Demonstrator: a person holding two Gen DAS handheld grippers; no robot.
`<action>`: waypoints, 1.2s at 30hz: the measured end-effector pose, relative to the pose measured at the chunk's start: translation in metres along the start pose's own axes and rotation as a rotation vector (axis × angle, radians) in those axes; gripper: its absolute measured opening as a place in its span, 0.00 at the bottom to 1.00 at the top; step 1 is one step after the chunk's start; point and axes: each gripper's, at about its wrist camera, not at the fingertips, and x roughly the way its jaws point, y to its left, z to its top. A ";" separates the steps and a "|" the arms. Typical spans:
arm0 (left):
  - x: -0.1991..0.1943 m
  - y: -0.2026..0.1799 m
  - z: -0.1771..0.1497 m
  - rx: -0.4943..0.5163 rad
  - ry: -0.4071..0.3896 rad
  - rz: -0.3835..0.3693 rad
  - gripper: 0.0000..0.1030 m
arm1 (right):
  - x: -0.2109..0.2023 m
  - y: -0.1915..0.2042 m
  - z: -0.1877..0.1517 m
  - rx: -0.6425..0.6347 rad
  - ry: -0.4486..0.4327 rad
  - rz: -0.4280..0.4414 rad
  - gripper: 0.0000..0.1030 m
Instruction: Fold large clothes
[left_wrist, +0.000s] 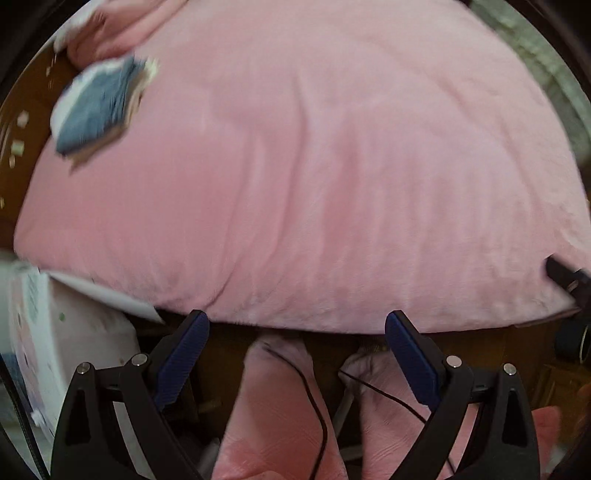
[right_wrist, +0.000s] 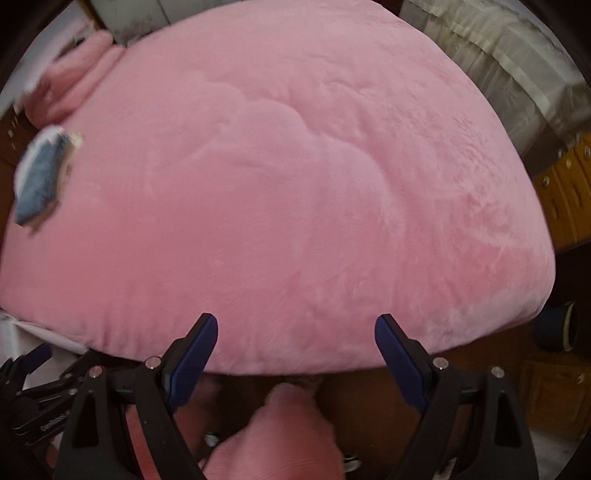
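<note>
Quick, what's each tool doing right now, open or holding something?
Left tool: open, holding nothing.
Right tool: open, holding nothing, above the pink blanket.

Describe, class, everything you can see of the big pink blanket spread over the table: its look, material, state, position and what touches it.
The pink blanket looks like soft plush fleece, one plain colour. It lies spread nearly flat over the brown table, with shallow creases and curved wrinkles across the middle. Its near edge is rounded and thick, as if doubled. A small stack of folded cloths, blue on top, rests on its far left part. Neither tool touches it.
</note>
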 end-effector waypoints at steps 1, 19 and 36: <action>-0.010 0.000 0.002 0.009 -0.018 -0.011 0.93 | -0.003 0.004 -0.005 0.015 0.004 0.020 0.85; -0.111 0.003 0.052 -0.021 -0.158 -0.073 0.93 | -0.098 0.013 0.011 0.080 -0.080 0.220 0.85; -0.139 0.029 0.079 -0.075 -0.364 -0.044 0.99 | -0.127 0.058 0.049 -0.015 -0.297 0.127 0.96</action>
